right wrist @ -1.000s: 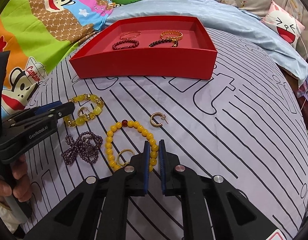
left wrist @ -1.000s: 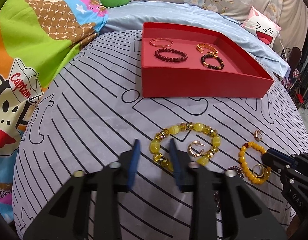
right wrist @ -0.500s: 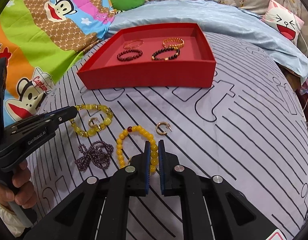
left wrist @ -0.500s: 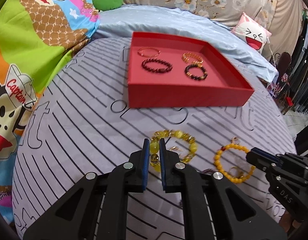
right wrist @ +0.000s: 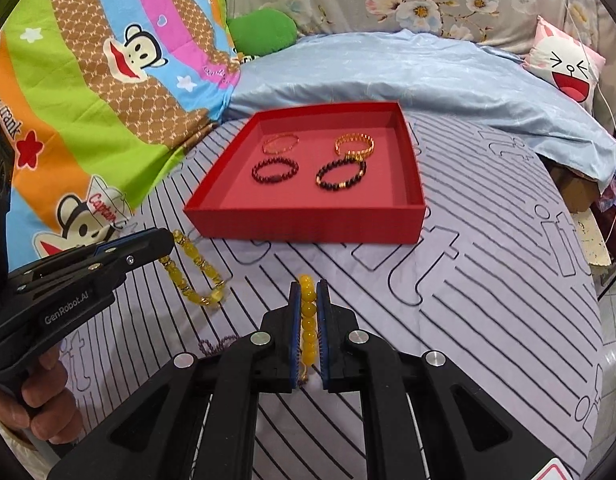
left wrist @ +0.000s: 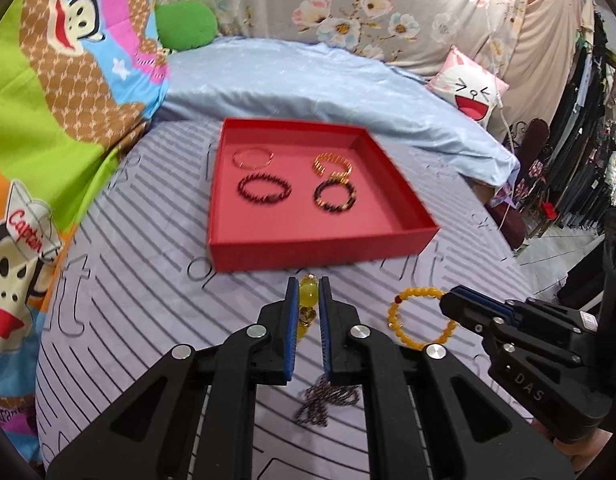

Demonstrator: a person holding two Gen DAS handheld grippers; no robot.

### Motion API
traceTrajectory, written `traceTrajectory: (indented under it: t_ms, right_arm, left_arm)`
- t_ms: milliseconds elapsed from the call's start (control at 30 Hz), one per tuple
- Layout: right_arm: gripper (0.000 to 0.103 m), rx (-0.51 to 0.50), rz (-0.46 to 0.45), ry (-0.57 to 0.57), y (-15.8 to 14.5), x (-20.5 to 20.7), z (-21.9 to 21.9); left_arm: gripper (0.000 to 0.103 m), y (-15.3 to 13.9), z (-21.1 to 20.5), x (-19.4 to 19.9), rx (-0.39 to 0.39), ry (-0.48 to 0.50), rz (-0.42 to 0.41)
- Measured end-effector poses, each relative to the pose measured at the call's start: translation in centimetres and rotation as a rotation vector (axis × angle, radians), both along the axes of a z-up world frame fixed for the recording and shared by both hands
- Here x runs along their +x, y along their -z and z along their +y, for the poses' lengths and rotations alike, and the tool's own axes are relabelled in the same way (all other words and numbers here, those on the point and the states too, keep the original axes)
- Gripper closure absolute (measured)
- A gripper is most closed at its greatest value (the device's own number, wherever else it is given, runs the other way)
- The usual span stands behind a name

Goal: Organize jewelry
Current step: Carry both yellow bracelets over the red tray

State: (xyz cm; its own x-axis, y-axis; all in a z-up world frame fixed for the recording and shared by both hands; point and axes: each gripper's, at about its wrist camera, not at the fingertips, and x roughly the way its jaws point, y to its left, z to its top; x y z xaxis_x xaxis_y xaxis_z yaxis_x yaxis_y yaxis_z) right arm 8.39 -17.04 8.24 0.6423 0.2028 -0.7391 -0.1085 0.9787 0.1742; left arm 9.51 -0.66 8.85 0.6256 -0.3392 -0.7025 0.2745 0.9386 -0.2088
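Both bracelets have left the striped grey bedspread [right wrist: 488, 280] since a second ago. Left gripper [left wrist: 306, 292], its jaws just closed, pinches the pale yellow glass-bead bracelet [right wrist: 195, 276]; right gripper [right wrist: 308, 300] clamps the orange round-bead bracelet [left wrist: 420, 316]. Each dangles just short of the red cardboard tray [left wrist: 308, 246], where four bracelets already lie, so carrying them over its near wall likely comes next.

Red tray [left wrist: 320, 250], yellow bracelet [right wrist: 195, 276] (translucent beads), lilac black-striped sheet [right wrist: 488, 280], blue blanket [left wrist: 308, 88].
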Motion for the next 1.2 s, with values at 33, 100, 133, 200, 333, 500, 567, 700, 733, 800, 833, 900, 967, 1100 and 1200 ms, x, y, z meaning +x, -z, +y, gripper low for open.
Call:
traceTrajectory:
  t_ms: [33,100,133,200,333,500,567,700,733,800,833,900,967,1100,1200]
  right_arm:
    - [0.095,0.002,-0.007,0.001,-0.3,0.2,-0.1]
    - [0.095,0.002,-0.023,0.006,-1.0,0.7,-0.4]
    - [0.095,0.001,-0.036,0.009,-1.5,1.2,-0.6]
    - [0.095,-0.009,-0.061,0.015,-2.4,2.2,-0.9]
    - [0.096,-0.024,-0.098,0.027,-3.7,4.2,-1.3]
    - [0.096,-0.036,-0.109,0.041,-4.2,7.7,-1.5]
    - [0.095,-0.009,-0.085,0.041,-3.6,9.5,-1.6]
    - [0.096,0.060,-0.034,0.027,-1.9,11.9,-1.4]
    - [0.096,0.072,-0.020,0.025,-1.4,12.3,-1.3]
    - [0.095,0.098,0.008,0.018,-0.4,12.9,-1.0]
    - [0.095,0.113,0.024,0.013,0.2,13.2,-0.9]
    - [0.095,0.114,0.042,0.008,1.1,13.5,-0.7]
    - [0.095,0.099,0.060,0.009,1.9,13.7,-0.7]
    - [0.095,0.069,0.081,0.025,3.0,14.0,-1.2]
    - [0.095,0.040,0.083,0.040,3.5,14.0,-1.6]
  left_arm:
    - [0.094,-0.4,-0.1,0.1,-0.007,0.005,-0.005]
    - [0.094,-1.5,-0.5,0.5,-0.025,0.018,-0.021]
    - [0.094,-2.0,-0.8,0.8,-0.032,0.025,-0.029]
    - [0.094,-3.1,-1.3,1.5,-0.050,0.041,-0.050]
    - [0.094,-4.7,-2.2,3.5,-0.100,0.064,-0.070]
    - [0.093,-5.4,-2.9,7.0,-0.154,0.063,-0.069]
    - [0.093,-4.8,-3.0,8.9,-0.171,0.051,-0.050]
    - [0.093,-2.7,-2.3,11.6,-0.210,0.025,0.004]
    - [0.093,-1.8,-1.9,12.3,-0.223,0.022,0.027]
    - [0.093,0.1,-1.3,13.2,-0.214,0.002,0.067]
    - [0.094,0.9,-1.1,13.5,-0.205,-0.007,0.080]
    - [0.093,2.3,-0.5,13.7,-0.178,-0.027,0.102]
    - [0.093,3.5,0.0,13.7,-0.144,-0.049,0.116]
    - [0.093,4.7,0.8,13.4,-0.074,-0.073,0.113]
    - [0.093,5.2,0.9,13.1,-0.019,-0.087,0.098]
